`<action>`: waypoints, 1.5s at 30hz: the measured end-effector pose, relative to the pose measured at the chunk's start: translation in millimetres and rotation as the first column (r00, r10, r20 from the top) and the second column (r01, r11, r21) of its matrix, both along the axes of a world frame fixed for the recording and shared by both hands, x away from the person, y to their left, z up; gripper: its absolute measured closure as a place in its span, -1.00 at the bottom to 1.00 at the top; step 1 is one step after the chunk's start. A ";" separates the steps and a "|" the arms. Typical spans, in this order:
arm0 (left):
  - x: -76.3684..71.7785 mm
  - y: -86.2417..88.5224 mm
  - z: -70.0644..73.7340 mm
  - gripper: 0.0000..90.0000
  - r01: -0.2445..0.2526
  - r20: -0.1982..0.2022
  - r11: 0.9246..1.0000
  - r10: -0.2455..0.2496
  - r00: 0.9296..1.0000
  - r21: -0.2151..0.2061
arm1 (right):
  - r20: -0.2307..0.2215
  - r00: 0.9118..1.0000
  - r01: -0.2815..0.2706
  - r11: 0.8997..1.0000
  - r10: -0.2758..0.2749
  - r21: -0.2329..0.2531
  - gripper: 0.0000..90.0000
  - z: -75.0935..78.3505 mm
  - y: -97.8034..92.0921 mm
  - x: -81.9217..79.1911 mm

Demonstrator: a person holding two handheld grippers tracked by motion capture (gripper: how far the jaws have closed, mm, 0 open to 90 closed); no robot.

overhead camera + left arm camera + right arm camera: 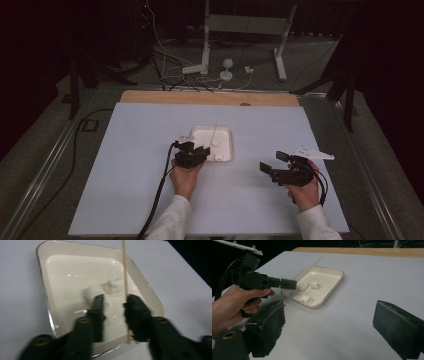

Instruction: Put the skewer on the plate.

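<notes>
A shallow white tray (229, 134) (64, 275) (331, 282) sits mid-table with three white marshmallow-like pieces (305, 299) in it. A thin wooden skewer (125, 270) (312, 265) slants over the tray. My left gripper (204, 151) (113, 302) (293, 284) hovers over the tray's near rim, jaws apart, a piece (93, 292) just beyond its fingers. The skewer runs along the inner edge of one jaw; I cannot tell whether it touches. My right gripper (271, 161) (332, 327) is held wide open to the right of the tray, over bare table.
The white tabletop (140, 165) has a wooden strip (210, 97) along its far edge. Beyond it, cables and a white stand's legs (280, 55) lie on the floor. Metal rails (45, 170) flank the table.
</notes>
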State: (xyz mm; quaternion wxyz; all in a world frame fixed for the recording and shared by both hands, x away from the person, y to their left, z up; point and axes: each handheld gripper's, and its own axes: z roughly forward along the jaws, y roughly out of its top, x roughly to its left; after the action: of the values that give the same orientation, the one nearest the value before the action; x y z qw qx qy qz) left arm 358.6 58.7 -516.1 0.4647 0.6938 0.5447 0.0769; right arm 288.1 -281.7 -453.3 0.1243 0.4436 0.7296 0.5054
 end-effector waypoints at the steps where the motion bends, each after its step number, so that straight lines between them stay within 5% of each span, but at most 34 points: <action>1: -0.3 0.4 0.7 0.28 0.002 0.005 1.000 -0.002 1.000 -0.003 | 0.000 1.000 0.000 1.000 0.000 -0.001 -0.77 0.1 -0.1 -0.1; 11: 1.4 0.7 0.0 0.17 -0.029 0.001 1.000 0.029 1.000 -0.002 | 0.002 1.000 -0.002 1.000 0.002 0.000 -0.77 0.2 0.6 -0.1; 18: 1.9 -1.3 2.1 -0.17 -0.050 0.016 0.999 0.050 0.999 -0.009 | 0.002 1.000 -0.002 1.000 0.002 -0.001 -0.77 0.0 0.4 -0.2; 28: -7.6 18.4 25.2 -0.62 -0.024 0.103 0.999 0.027 0.994 -0.033 | 0.016 1.000 0.001 1.000 -0.001 -0.012 -0.77 0.1 0.8 -1.4; 35: -20.2 46.8 45.1 -0.75 -0.021 0.183 0.999 0.025 0.983 -0.024 | 0.031 1.000 0.000 1.000 0.000 -0.019 -0.77 -0.7 -0.2 -3.4; 45: -42.1 86.5 58.9 -0.96 0.017 0.290 1.000 -0.014 0.957 -0.010 | 0.058 0.998 0.002 1.000 -0.002 -0.010 -0.79 -2.8 -8.4 -10.4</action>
State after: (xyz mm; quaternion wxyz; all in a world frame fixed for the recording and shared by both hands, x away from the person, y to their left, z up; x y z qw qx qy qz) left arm 316.5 145.1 -457.2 0.5444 0.6765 0.4656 0.1709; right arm 277.7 -290.1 -456.0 0.1481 0.4289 0.7276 0.5145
